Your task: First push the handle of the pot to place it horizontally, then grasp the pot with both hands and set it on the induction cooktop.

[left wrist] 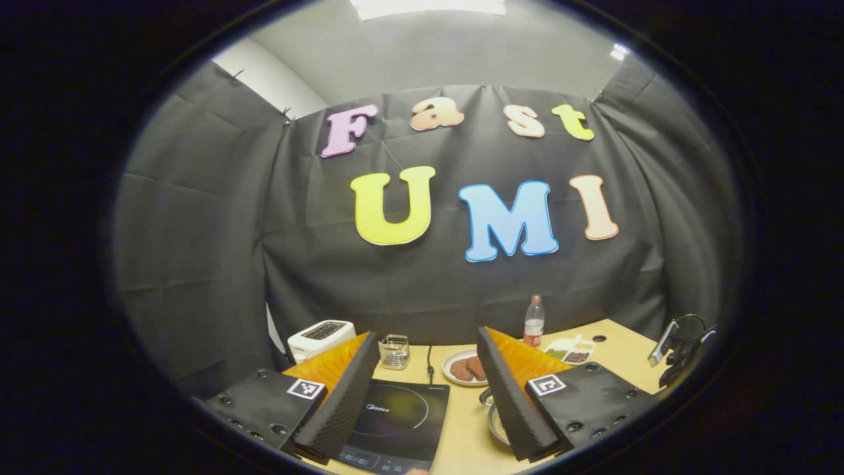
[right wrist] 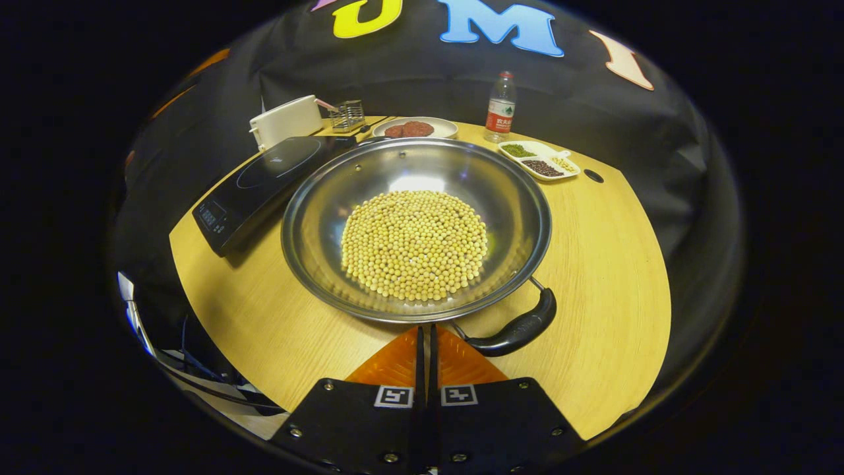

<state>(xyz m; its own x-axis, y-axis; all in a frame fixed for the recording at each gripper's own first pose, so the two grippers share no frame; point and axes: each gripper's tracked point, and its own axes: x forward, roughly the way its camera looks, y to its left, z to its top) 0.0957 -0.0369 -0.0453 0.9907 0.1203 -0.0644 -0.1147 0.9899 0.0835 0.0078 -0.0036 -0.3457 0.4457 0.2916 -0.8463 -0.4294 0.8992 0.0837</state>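
My right tongs (right wrist: 427,343) sit closed just short of the pot (right wrist: 415,224) with its handle (right wrist: 517,330) beside them, left tongs (left wrist: 428,389) apart above the cooktop (left wrist: 395,422); a hard shove would probably spill beans (right wrist: 414,244).

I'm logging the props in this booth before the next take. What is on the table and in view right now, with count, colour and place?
pot: 1, silver steel, table centre, beside the cooktop
soybeans: a heap, pale yellow, in the pot's bottom
pot handle: 1, black, at the near right rim
induction cooktop: 1, black, left of the pot
toaster: 1, white, far left
wire rack: 1, metal, beside the toaster
plate: 1, white, holding brown patties, far centre
bottle: 1, clear with red label, far right
divided dish: 1, white, holding green, dark and pale grains, near the bottle
table: 1, light wood
left gripper: black with orange fingers, open above the cooktop
right gripper: same colours, shut, just short of the handle
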